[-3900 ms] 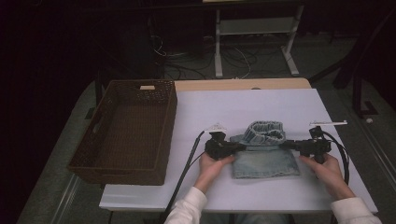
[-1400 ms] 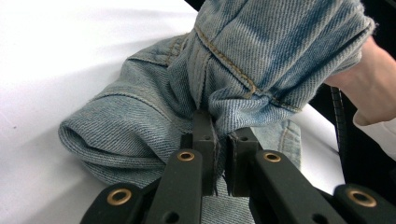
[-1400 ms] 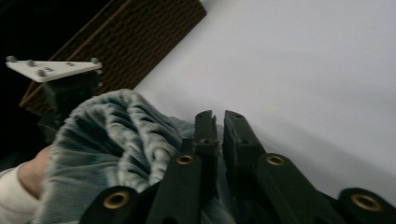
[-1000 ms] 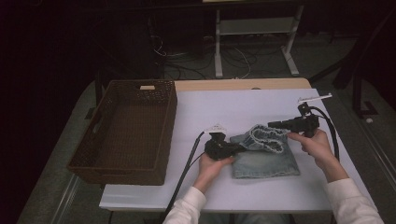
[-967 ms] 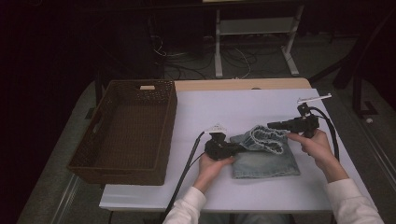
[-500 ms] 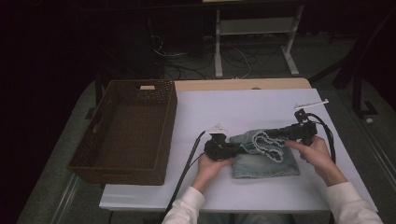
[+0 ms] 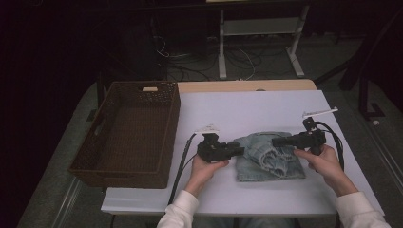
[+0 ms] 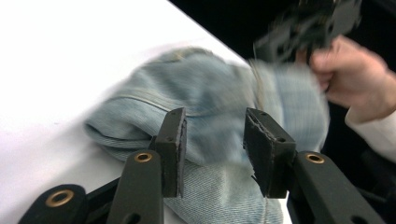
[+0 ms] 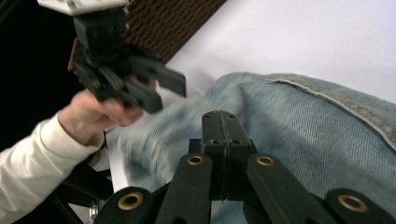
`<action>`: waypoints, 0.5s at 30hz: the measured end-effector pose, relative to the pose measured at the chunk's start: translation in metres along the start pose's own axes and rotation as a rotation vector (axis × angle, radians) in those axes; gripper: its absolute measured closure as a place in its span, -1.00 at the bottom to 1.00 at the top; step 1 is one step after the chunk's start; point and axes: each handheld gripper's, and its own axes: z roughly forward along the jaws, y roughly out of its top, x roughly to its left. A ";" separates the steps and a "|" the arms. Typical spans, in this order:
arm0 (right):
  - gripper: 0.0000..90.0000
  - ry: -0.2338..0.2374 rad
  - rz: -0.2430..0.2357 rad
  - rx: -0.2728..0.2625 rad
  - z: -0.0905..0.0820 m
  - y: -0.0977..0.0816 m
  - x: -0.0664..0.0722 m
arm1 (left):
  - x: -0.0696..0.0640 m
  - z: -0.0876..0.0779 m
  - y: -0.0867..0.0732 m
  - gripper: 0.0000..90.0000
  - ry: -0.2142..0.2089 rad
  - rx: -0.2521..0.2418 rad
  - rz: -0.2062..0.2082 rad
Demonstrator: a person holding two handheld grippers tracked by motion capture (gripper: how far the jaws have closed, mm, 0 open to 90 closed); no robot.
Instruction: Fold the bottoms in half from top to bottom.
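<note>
Parted left gripper (image 8: 212, 140) over denim garment (image 8: 210, 107)

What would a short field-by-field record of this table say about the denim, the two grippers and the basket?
garment: folded light-blue denim piece lying on the white table
left gripper: jaws apart, just been opening, at the denim's left edge, nothing pinched
right gripper: jaws shut, over the denim; a pinch of cloth cannot be told
basket: brown wicker, empty, left of the denim

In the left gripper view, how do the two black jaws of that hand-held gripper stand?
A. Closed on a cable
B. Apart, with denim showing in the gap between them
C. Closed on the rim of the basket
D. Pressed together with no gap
B: the left hand-held gripper has a clear gap between its jaws, which have just been opening, and the folded denim garment shows through that gap without being pinched.
</note>
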 end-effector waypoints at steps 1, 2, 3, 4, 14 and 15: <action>0.98 0.002 0.003 0.006 0.001 -0.001 0.000 | 0.001 -0.003 0.001 0.29 0.007 -0.004 -0.001; 0.98 0.001 0.002 0.010 0.002 -0.002 0.000 | 0.001 -0.005 0.001 0.27 0.013 -0.009 -0.003; 0.98 -0.001 0.002 0.016 0.003 -0.003 0.000 | 0.002 -0.007 0.002 0.25 0.017 -0.012 -0.007; 0.98 0.001 0.006 0.021 0.003 -0.004 0.001 | 0.002 -0.009 0.002 0.23 0.018 -0.014 -0.007; 0.98 -0.020 0.008 0.034 0.006 -0.015 0.000 | 0.003 -0.007 0.004 0.07 0.022 -0.002 -0.018; 0.98 -0.018 0.011 0.033 0.006 -0.016 0.000 | 0.002 -0.007 0.006 0.06 0.026 -0.002 -0.020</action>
